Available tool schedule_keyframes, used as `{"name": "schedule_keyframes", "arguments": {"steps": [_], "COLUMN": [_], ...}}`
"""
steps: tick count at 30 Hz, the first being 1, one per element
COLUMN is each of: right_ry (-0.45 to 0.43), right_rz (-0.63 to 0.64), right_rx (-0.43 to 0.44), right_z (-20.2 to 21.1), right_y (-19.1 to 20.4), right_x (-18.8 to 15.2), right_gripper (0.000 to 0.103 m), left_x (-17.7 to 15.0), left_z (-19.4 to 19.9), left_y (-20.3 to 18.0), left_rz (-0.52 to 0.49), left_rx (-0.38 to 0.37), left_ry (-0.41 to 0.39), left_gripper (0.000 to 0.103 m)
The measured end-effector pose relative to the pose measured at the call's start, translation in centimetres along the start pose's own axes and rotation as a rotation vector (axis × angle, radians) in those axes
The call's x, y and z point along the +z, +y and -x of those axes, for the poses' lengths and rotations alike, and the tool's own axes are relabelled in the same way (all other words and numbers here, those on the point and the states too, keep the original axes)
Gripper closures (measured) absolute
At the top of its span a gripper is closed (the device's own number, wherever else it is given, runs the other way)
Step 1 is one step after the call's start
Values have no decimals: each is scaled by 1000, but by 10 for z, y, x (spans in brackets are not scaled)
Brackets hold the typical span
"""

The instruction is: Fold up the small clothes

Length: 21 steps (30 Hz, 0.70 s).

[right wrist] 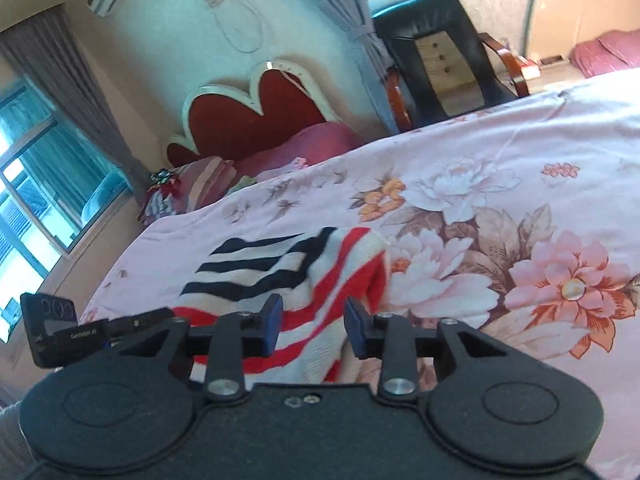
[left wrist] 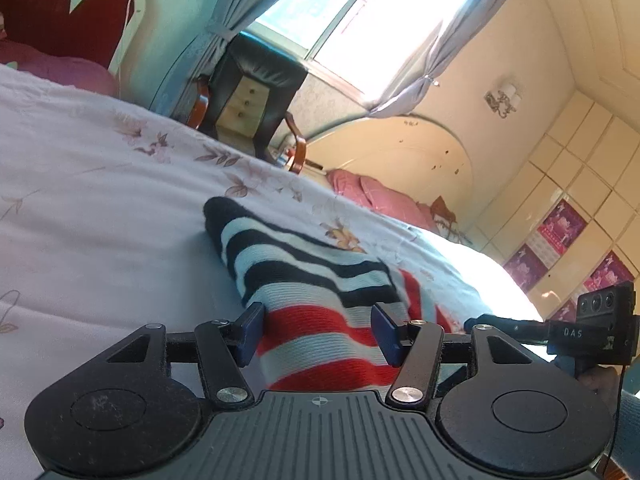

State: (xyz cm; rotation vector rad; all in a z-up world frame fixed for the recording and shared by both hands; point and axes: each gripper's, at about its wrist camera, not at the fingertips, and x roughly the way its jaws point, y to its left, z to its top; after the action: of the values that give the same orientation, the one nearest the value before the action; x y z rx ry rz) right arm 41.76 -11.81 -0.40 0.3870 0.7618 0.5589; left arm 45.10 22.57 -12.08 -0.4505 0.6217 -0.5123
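Note:
A small knitted garment (left wrist: 304, 276) with navy, pale and red stripes lies on the flowered bedsheet (left wrist: 100, 200). My left gripper (left wrist: 320, 332) hovers over its red-striped near end. Its blue pads (left wrist: 252, 332) stand apart, and the cloth between them looks flat, not pinched. In the right wrist view the same garment (right wrist: 280, 264) lies rumpled, one red-striped edge humped up. My right gripper (right wrist: 314, 328) is open above that end, with striped cloth showing in the gap. The tip of the right gripper's body (left wrist: 592, 328) shows at the right edge of the left view.
The bed is wide, with pink pillows (right wrist: 288, 148) and a red heart-shaped headboard (right wrist: 256, 116) at its head. A black chair (right wrist: 436, 40) stands beyond the far side, under a bright window (left wrist: 360, 12). More pink bedding (left wrist: 384, 196) lies past the foot.

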Motion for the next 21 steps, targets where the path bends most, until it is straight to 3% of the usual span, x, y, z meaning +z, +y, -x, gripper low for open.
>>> {"name": "schedule_keyframes", "arguments": {"steps": [1,2,5,7,9,12,13,17,21], "right_ry": [18,36,100,153,149,142,124,126,159], "right_rz": [40,83,171,177,176,124,127,185,283], "right_rx": [0,-6,-25,-63,-82,-77,-70,-62,-113], "right_z": [-2,-5,-21,-30,-30,-22,-15,-6,-16], "right_y": [10,20,36,33,29,28,31,42,42], "right_x": [-1,-3,-12,-20,-25,-20,-20,-29,-43], "right_gripper": [66,65,66,76,79,80,73,70,78], "left_x": [1,0,0,2,4,0,-2,-20,-48], "left_z": [0,-1,0,15,22,19,16,0,1], "left_y": [-8,-16,-31,-38,-41,-50,-53,-65,-75], "left_rz": [-33,-66,-119,-117,-108,-127,-144,-239,-415], "left_rx": [2,-2,18,16,10,-17,-12,86,166], "left_ry": [1,1,-29,-93,-107,-45,-22,90,103], "left_gripper": [29,26,26,26,26,26,26,26,26]}}
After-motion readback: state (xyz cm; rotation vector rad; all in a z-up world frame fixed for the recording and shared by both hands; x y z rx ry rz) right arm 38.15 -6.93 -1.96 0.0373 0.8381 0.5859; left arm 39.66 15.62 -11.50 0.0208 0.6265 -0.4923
